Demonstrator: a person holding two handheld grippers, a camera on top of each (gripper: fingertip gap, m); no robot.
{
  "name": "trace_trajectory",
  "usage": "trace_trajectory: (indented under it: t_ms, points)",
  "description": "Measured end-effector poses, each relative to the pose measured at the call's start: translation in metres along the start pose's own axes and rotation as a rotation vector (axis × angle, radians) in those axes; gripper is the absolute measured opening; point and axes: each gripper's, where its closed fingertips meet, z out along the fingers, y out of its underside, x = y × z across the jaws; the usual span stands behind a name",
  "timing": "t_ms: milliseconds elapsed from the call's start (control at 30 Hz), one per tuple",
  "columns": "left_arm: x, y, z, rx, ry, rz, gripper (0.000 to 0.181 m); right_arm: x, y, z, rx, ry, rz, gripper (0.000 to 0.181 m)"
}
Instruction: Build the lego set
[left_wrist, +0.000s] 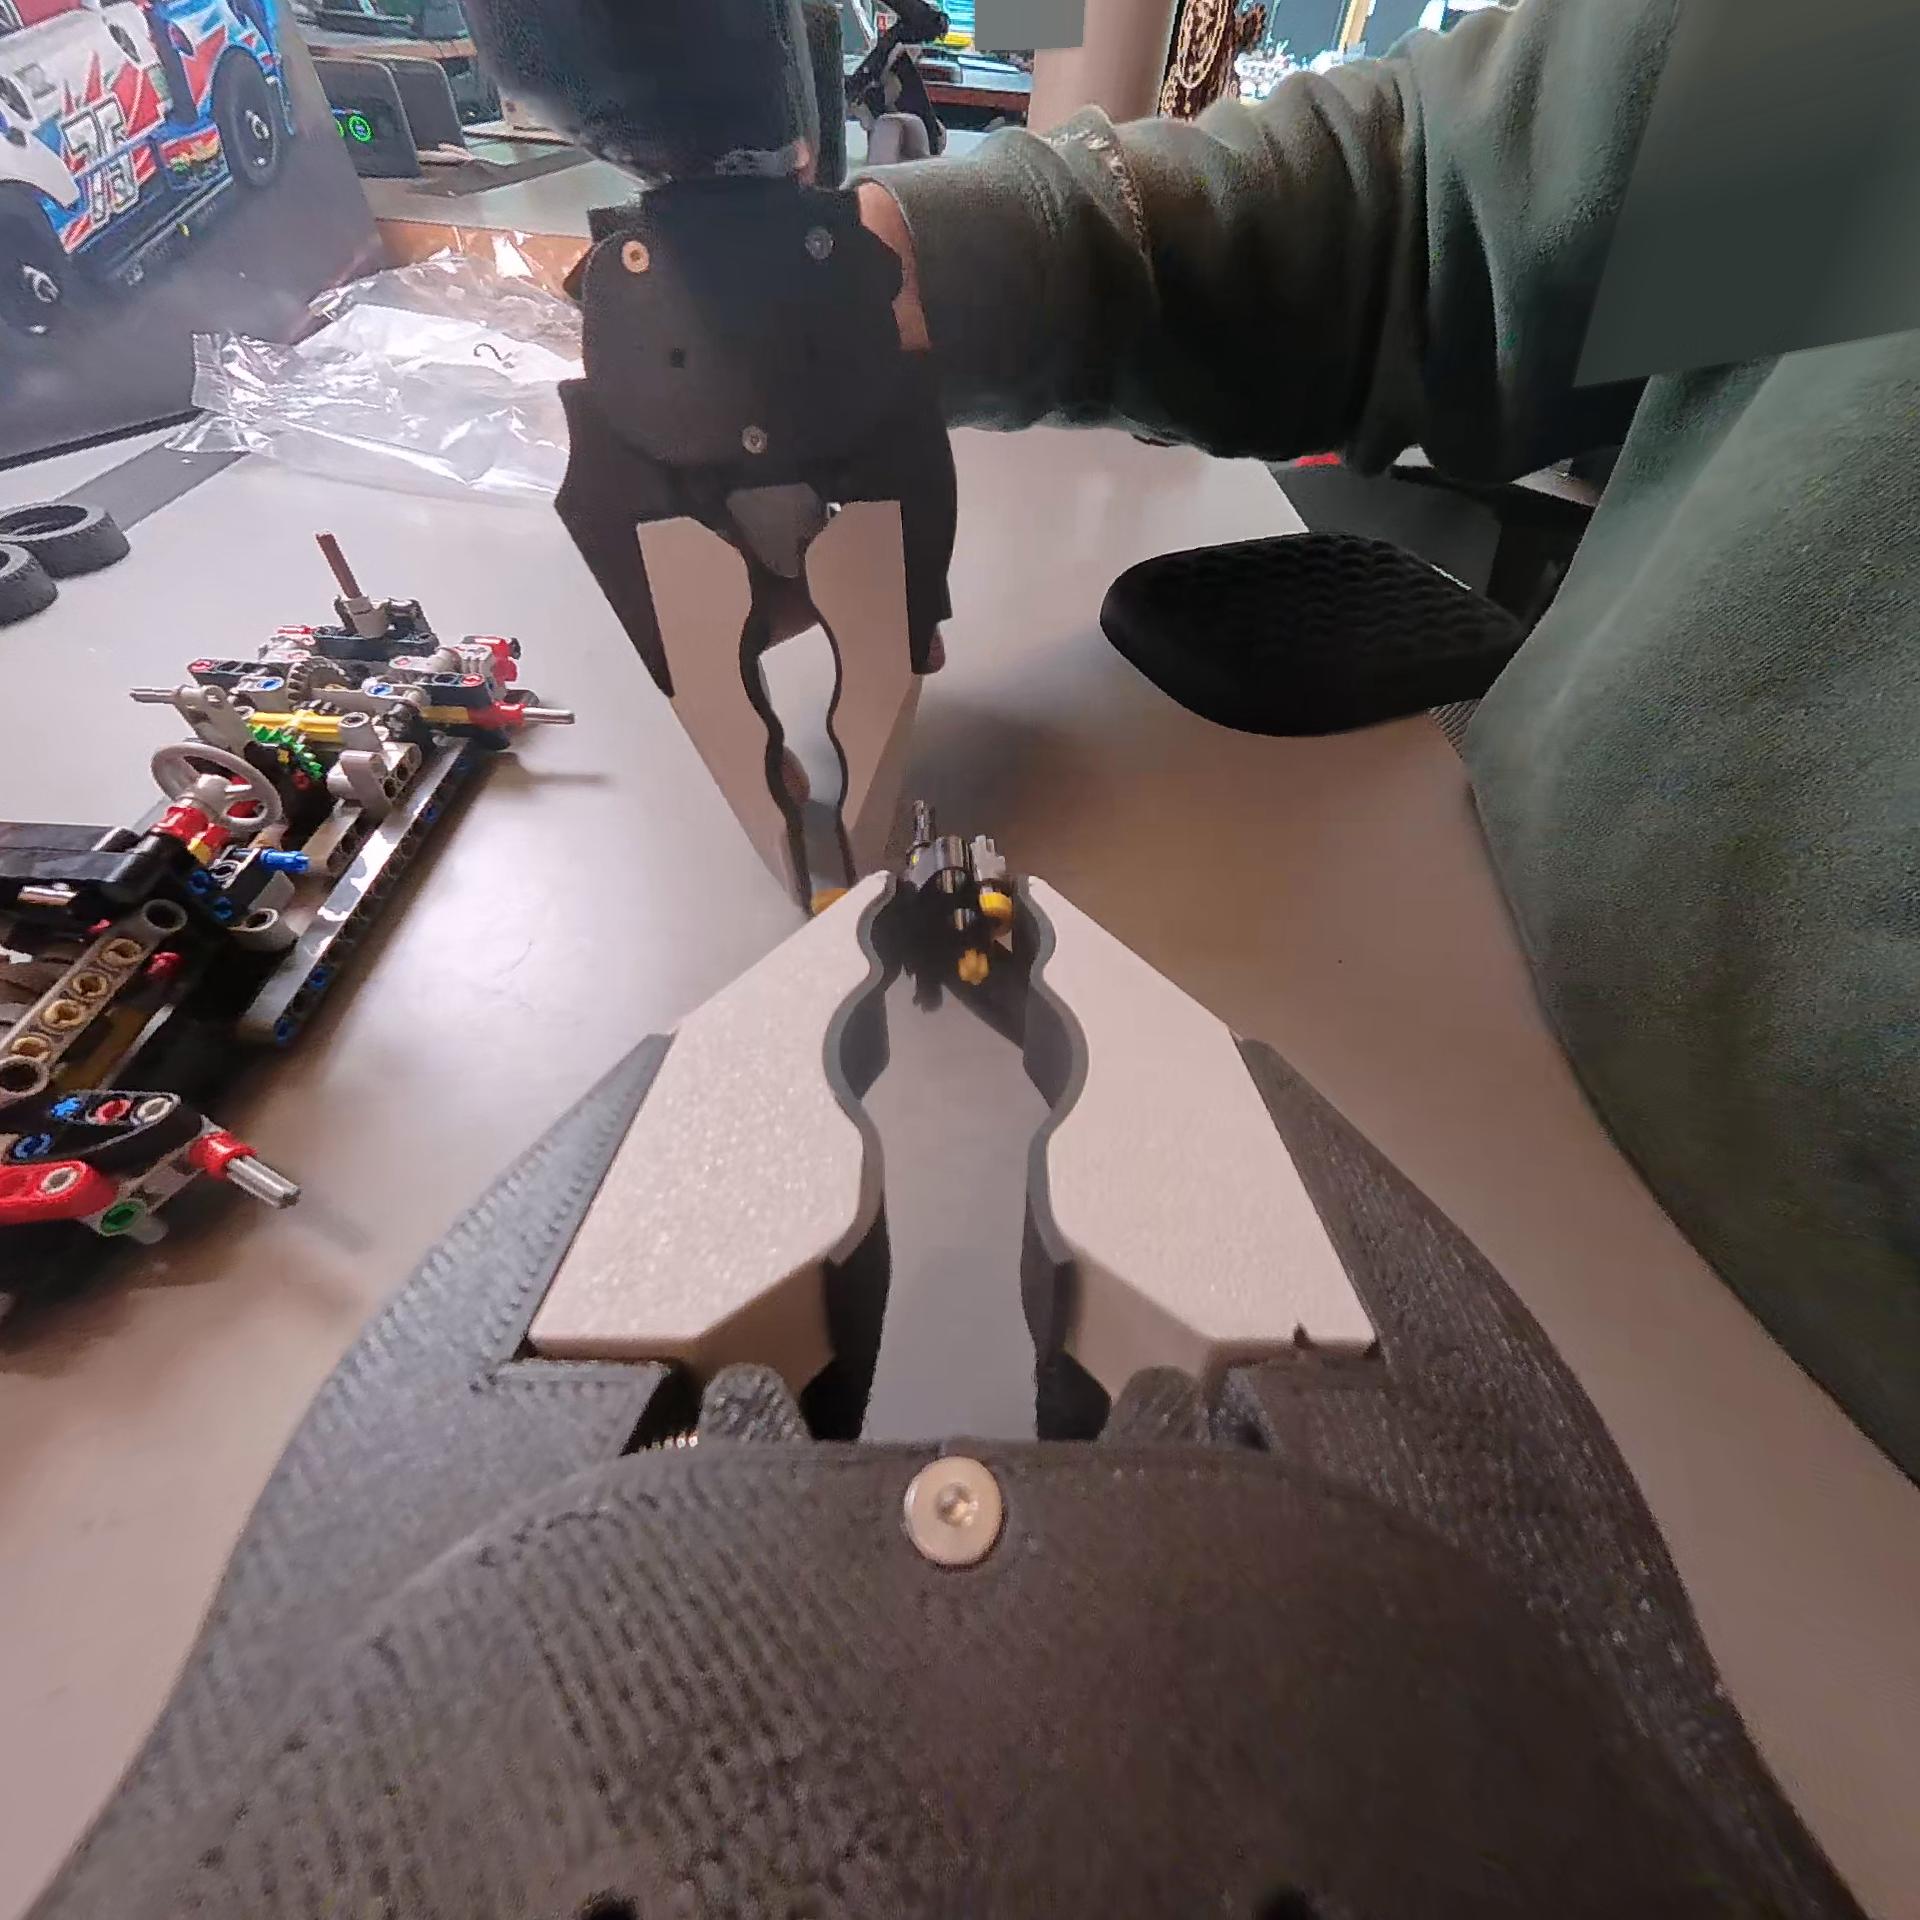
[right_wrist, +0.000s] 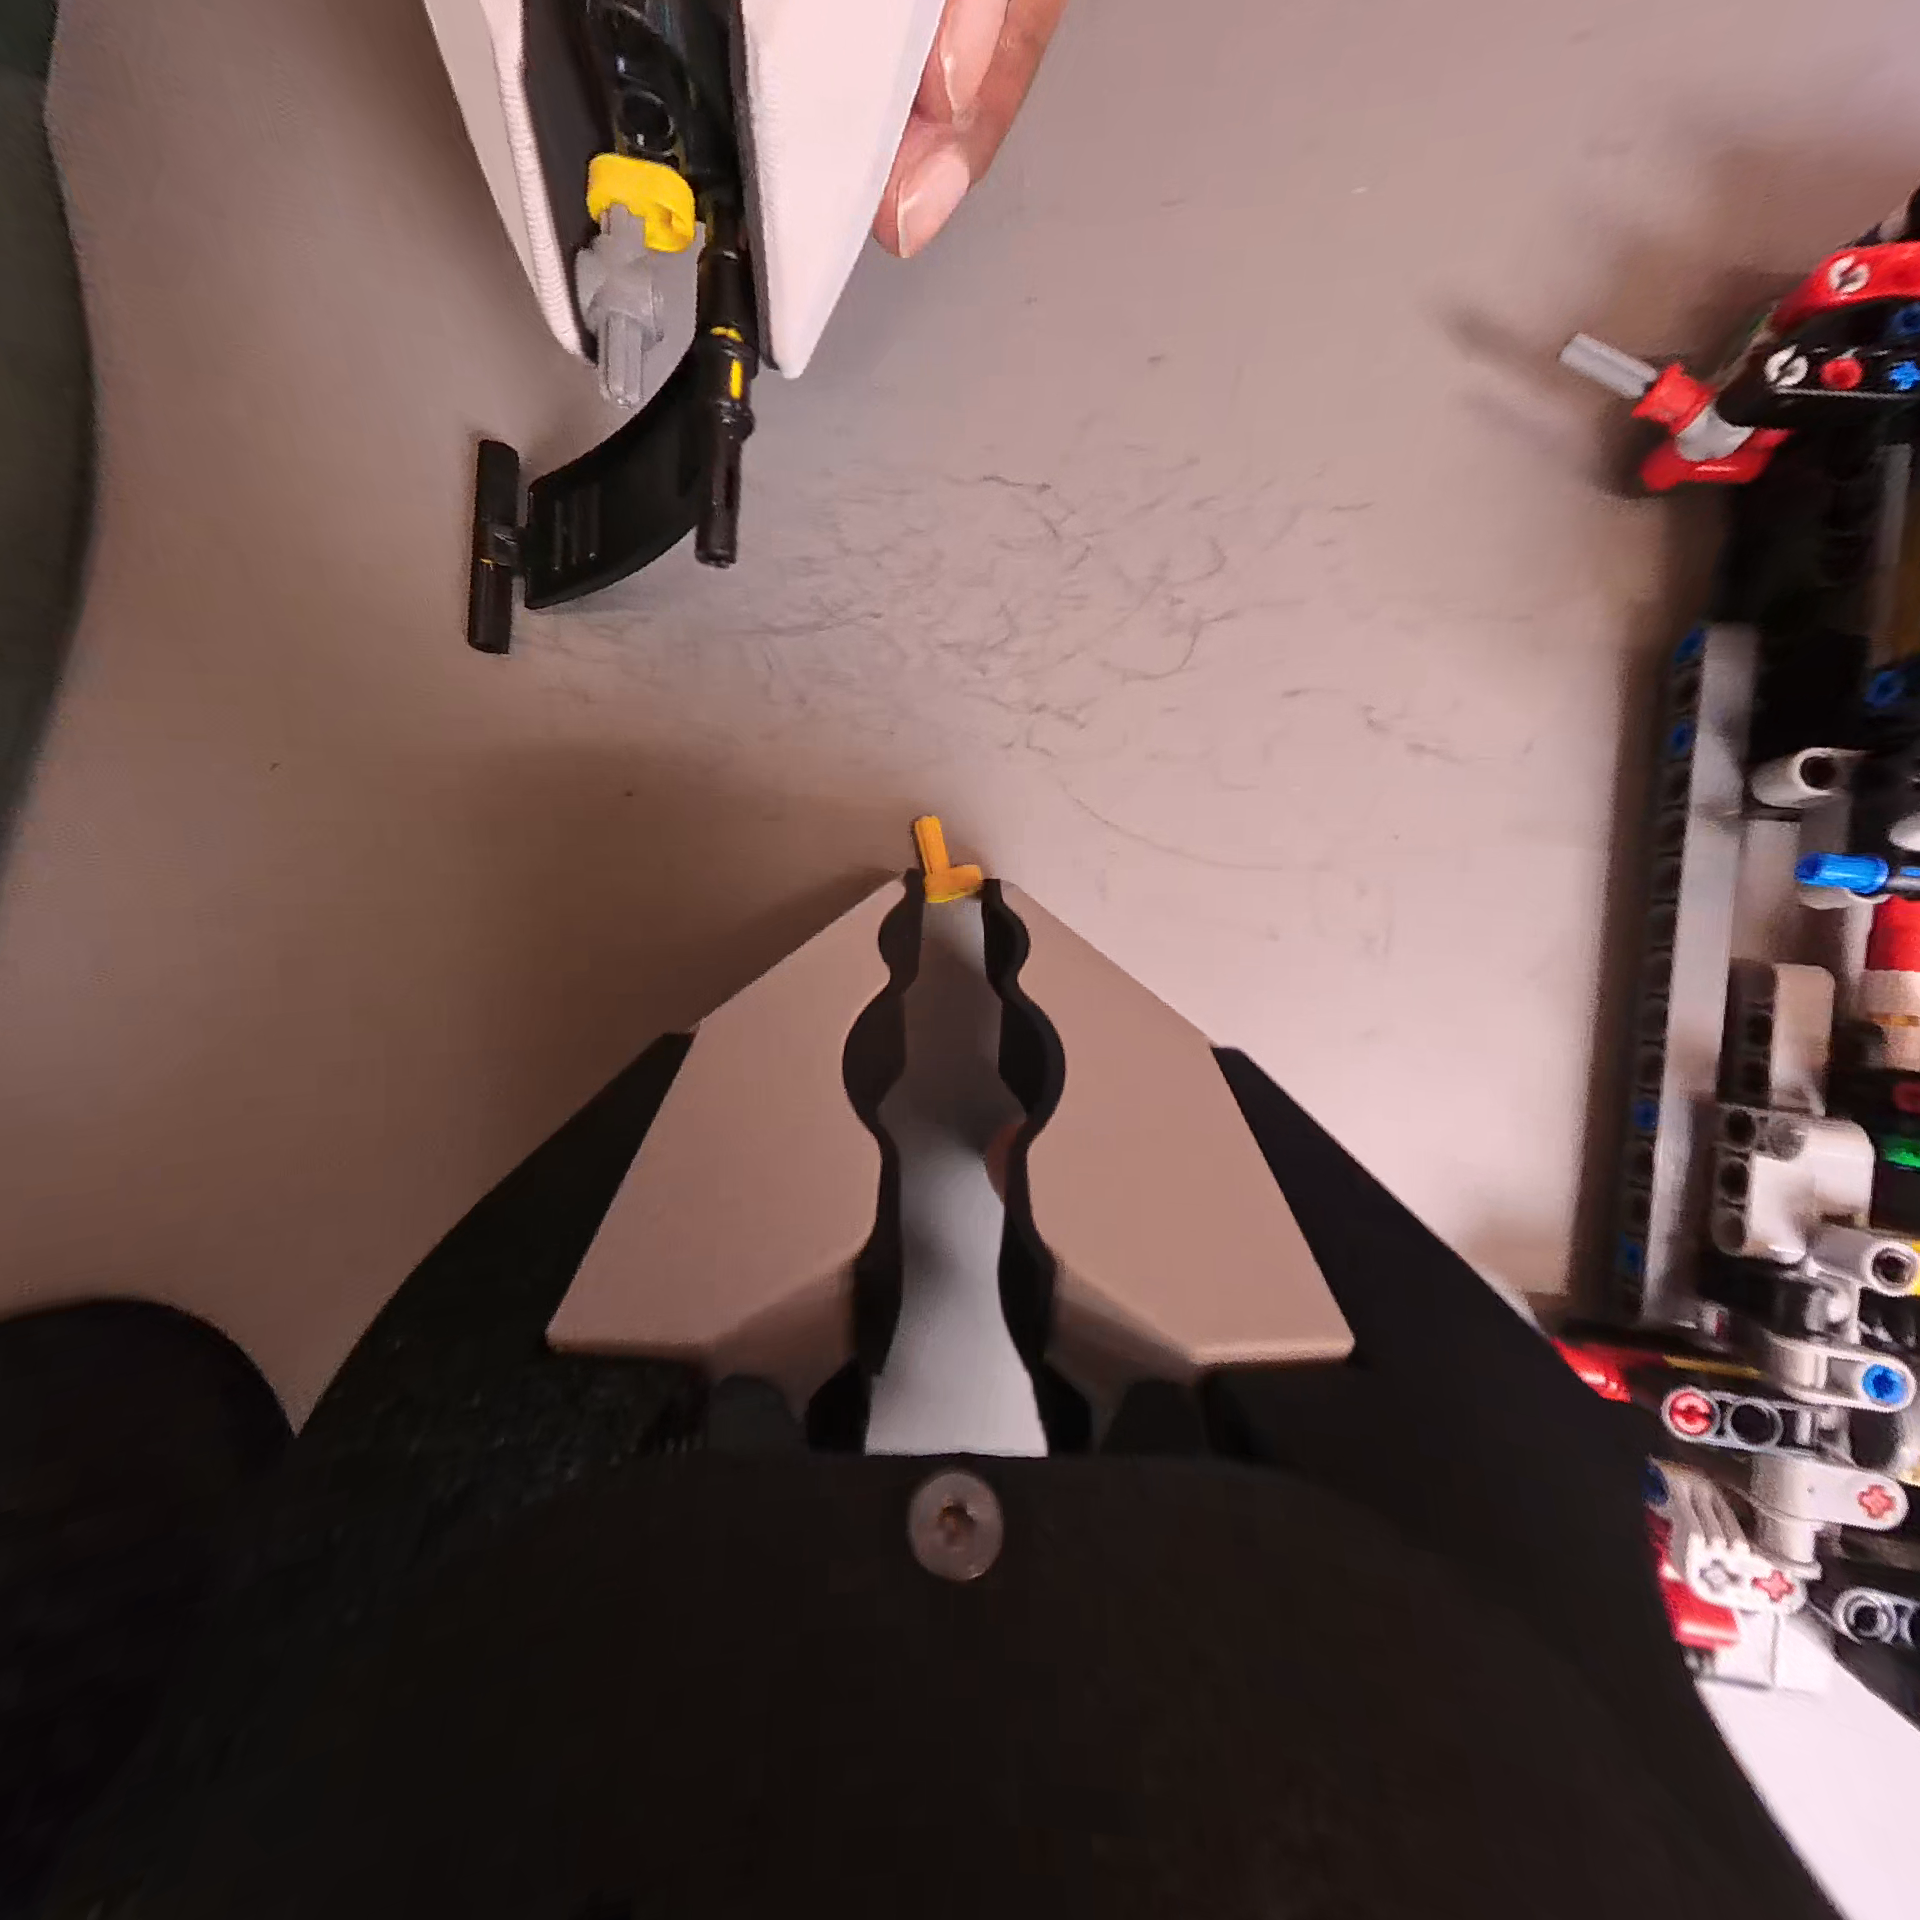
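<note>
While left hand-held gripper (left_wrist: 951, 914) clamps black subassembly (left_wrist: 951, 883), right hand-held gripper (right_wrist: 948, 883) pinches yellow pin (right_wrist: 940, 862); no legible writing nearby.

The box (left_wrist: 135, 187) at the back shows a race car with big numbers and small logos on its side. A clear plastic bag (left_wrist: 395, 384) beside the box has one number printed in black. No other writing can be read.

Car frame to one side on the tabletop (right_wrist: 1039, 623)
In the left wrist view the chassis (left_wrist: 312, 831) lies left, tyres (left_wrist: 62, 540) and plastic bags (left_wrist: 416, 384) behind it, the box (left_wrist: 135, 187) farthest back
</note>
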Motion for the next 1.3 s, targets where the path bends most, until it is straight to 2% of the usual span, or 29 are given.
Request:
trace_trajectory:
  t_ms: [33, 133, 233, 367, 533, 767, 1067, 1300]
  points:
    - [0.000, 0.000, 0.000, -0.001, 0.002, 0.001, 0.018, 0.000, 0.000, 0.000, -0.001, 0.005, -0.006, 0.008]
    - [0.002, 0.000, 0.000, -0.004, 0.006, 0.005, 0.018, -0.001, 0.001, -0.001, -0.005, 0.093, -0.075, 0.008]
    - [0.002, 0.000, 0.001, -0.003, 0.008, 0.006, 0.018, 0.006, -0.002, -0.007, 0.011, 0.316, -0.206, 0.008]
    - [0.003, 0.001, 0.002, -0.007, 0.007, 0.007, 0.018, 0.016, 0.001, -0.022, -0.044, 0.649, -0.397, 0.008]
    - [0.002, 0.001, 0.002, -0.007, -0.001, 0.011, 0.018, 0.015, 0.005, -0.036, -0.111, 0.893, -0.536, 0.008]
    - [0.000, 0.001, 0.001, -0.004, -0.014, 0.011, 0.018, 0.004, 0.009, -0.032, -0.087, 0.852, -0.485, 0.008]
    - [0.002, 0.002, 0.002, -0.014, -0.010, 0.023, 0.018, -0.022, 0.024, -0.019, -0.026, 0.442, -0.186, 0.008]
    - [0.005, 0.001, 0.002, -0.009, -0.002, 0.047, 0.018, -0.013, 0.025, -0.017, -0.034, 0.315, -0.130, 0.009]
